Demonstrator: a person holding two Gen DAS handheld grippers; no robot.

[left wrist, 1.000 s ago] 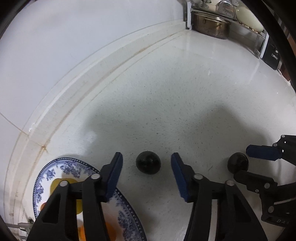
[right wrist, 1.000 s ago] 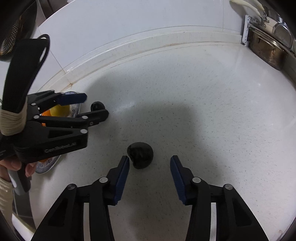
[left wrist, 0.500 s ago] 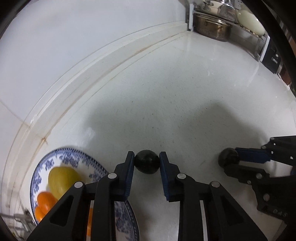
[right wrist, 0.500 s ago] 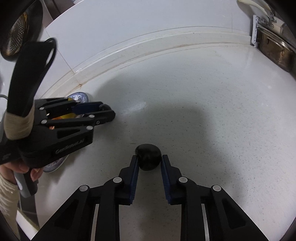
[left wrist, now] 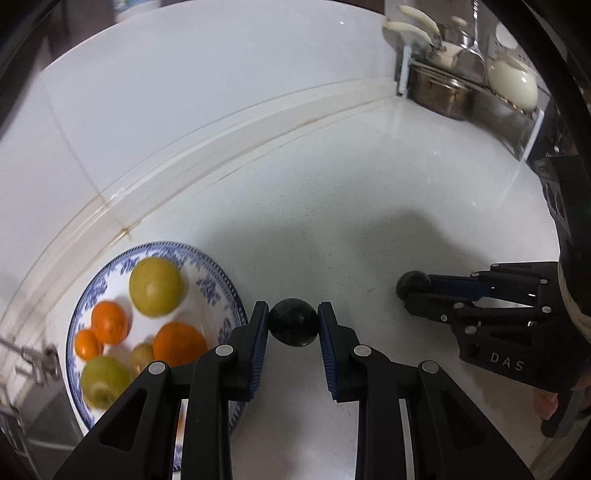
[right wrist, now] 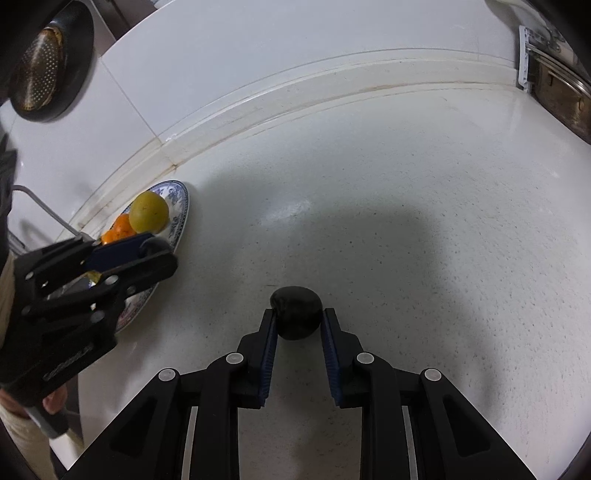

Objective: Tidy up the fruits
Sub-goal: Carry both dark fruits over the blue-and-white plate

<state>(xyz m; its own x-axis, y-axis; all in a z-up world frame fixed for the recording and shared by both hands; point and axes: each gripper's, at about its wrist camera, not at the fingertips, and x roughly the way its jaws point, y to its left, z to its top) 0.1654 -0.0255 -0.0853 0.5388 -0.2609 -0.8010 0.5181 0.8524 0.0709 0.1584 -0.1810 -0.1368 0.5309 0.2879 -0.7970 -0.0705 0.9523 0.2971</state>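
Gripping dark fruits (left wrist: 293, 326) (both hand-held grippers (left wrist: 293, 328)), plate (left wrist: 225, 280) near

A white speckled bench (left wrist: 332, 192) is stretching across both views, meeting a white tiled wall (left wrist: 166, 92) along a raised, slightly stained edge strip (left wrist: 229, 147). At the far right corner a metal dish rack (left wrist: 517, 122) is standing on the bench, holding a steel pot (left wrist: 439, 94), a pale rounded lidded vessel (left wrist: 511, 85) and some cream-handled utensils (left wrist: 413, 26). In the right wrist view a dark perforated strainer (right wrist: 44, 70) is hanging against the wall at the upper left, and a thin wire handle (right wrist: 44, 210) is jutting in near the left edge.
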